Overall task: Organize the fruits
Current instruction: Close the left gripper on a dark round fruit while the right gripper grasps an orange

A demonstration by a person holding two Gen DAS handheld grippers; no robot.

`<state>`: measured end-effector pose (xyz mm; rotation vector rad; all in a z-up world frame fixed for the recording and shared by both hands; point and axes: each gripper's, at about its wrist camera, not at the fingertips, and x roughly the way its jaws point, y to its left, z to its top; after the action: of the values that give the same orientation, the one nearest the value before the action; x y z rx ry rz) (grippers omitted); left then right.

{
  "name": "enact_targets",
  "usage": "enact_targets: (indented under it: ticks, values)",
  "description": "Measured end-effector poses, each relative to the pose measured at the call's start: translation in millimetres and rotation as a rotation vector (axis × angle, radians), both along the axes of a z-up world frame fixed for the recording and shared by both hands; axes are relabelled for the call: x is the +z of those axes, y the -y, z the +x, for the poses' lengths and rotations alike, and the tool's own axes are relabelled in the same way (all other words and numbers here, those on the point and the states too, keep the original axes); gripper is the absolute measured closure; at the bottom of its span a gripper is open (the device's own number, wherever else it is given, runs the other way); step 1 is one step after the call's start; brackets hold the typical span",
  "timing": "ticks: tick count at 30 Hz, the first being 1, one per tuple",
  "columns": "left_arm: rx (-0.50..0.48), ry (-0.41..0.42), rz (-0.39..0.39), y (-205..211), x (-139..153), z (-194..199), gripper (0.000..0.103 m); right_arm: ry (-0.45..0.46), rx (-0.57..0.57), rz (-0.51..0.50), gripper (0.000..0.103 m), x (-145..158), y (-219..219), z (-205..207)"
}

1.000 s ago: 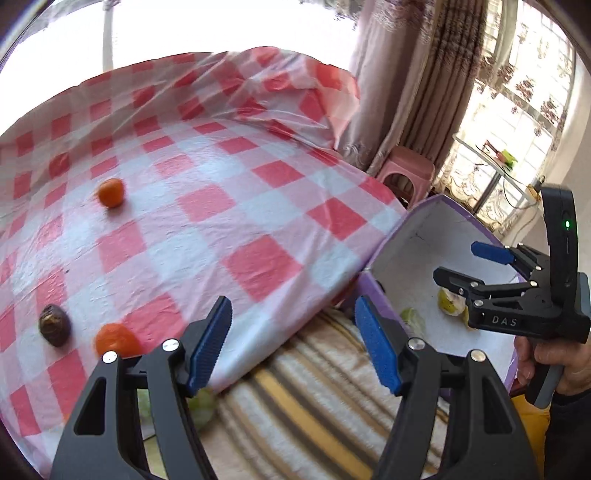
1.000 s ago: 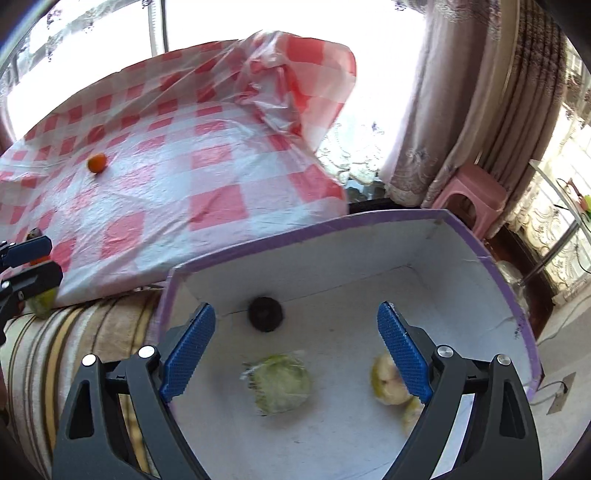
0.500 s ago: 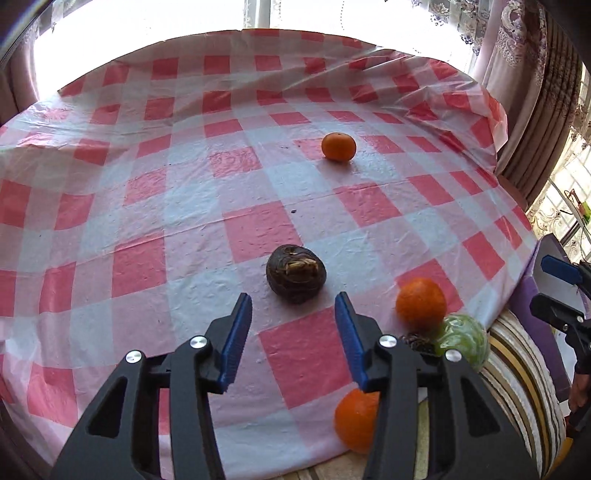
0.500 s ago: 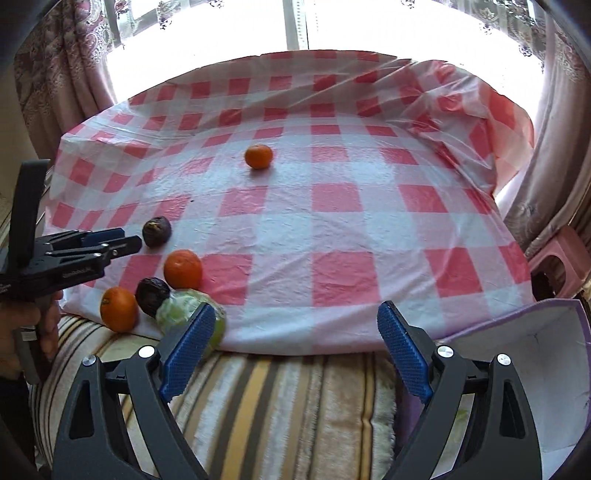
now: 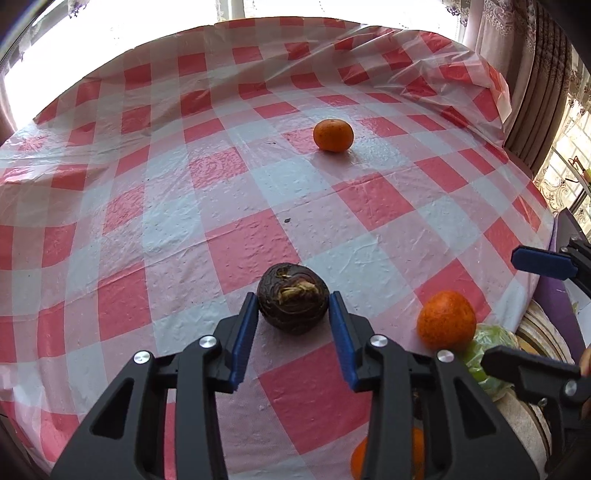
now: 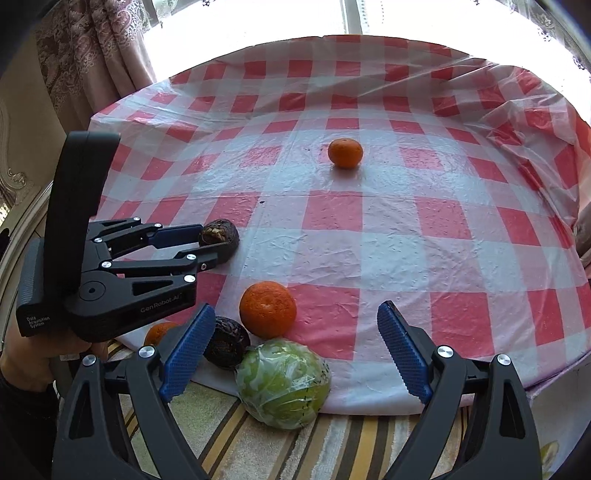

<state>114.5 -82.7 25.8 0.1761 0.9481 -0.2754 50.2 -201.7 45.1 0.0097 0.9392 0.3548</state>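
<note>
A home living or dining room: a table under a red-and-white checked plastic cloth (image 6: 369, 229) stands before a bright window (image 6: 258, 22) at 12 o'clock, patterned lace curtains (image 6: 85, 51) hang at 10 o'clock, and striped upholstery (image 6: 332, 443) runs along 6 o'clock.

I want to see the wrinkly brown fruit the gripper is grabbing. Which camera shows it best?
The left wrist view. The brown fruit sits close up between the left gripper fingers, its cracked top plain to see. In the right wrist view it is small, off to the side, partly hidden by that gripper.
</note>
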Motion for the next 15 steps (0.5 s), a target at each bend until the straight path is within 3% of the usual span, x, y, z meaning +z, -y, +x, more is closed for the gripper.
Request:
enact_targets:
  ticks: [2,11,15]
  values:
    - [0.009,-0.003,-0.013,-4,0,4,0.064,-0.021,0.001,0.005,0.017,-5,-3,6]
    - [0.046,0.009,-0.039,-18,4,31,0.064,-0.115,0.040,0.034,0.046,-23,-13,25]
    - [0.058,0.012,-0.043,-21,5,48,0.064,-0.120,0.083,0.057,0.066,-23,-19,27]
